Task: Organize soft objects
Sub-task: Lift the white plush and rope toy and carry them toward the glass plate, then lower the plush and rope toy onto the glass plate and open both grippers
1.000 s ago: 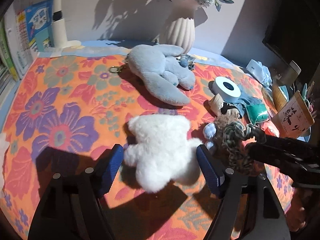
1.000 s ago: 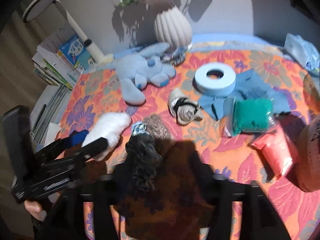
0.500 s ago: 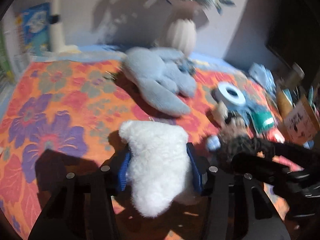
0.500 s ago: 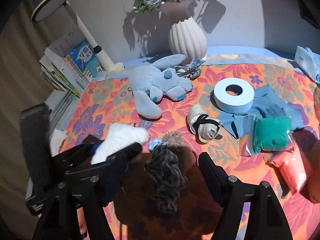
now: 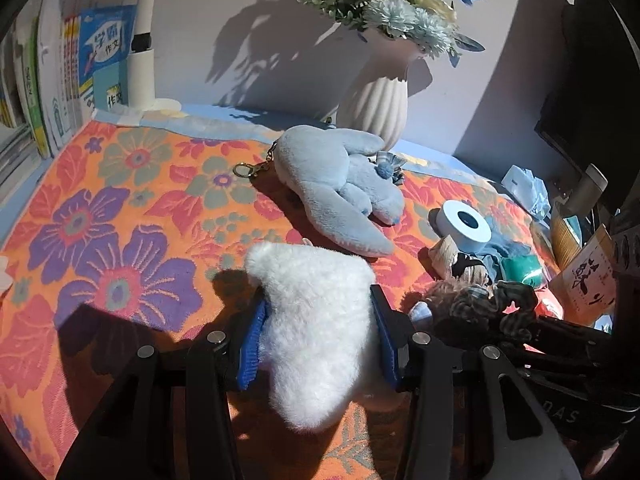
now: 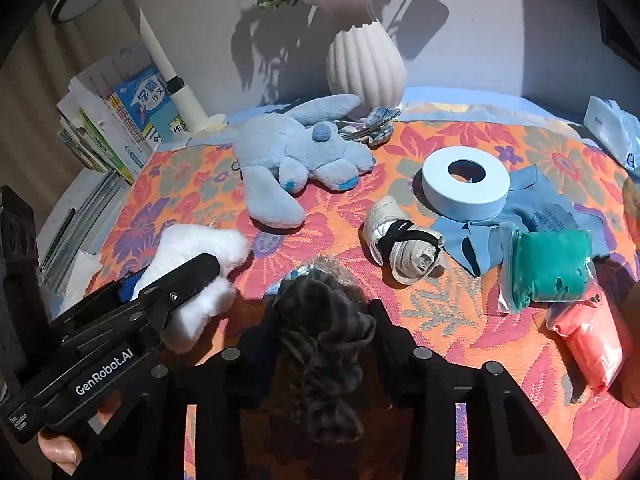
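Observation:
My left gripper [image 5: 318,340] is shut on a white fluffy plush [image 5: 316,320], its blue pads pressed into both sides; it also shows at the left of the right wrist view [image 6: 188,280]. My right gripper [image 6: 324,320] is shut on a dark plaid fabric scrunchie [image 6: 324,344], held just above the floral cloth; a brown furry piece [image 6: 332,266] lies just beyond it. A light blue plush rabbit [image 5: 340,184] lies flat farther back near the vase, also in the right wrist view [image 6: 296,156].
A white ribbed vase [image 6: 364,64] stands at the back. A blue tape roll [image 6: 466,182], rolled beige sock [image 6: 404,246], blue cloth [image 6: 540,216], green [image 6: 552,268] and pink [image 6: 588,340] pouches lie right. Books [image 5: 48,80] and a lamp base [image 5: 142,72] stand left.
My left gripper closed on the white plush and lifted it slightly. My right gripper closed around the dark scrunchie and both views tilted up and back.

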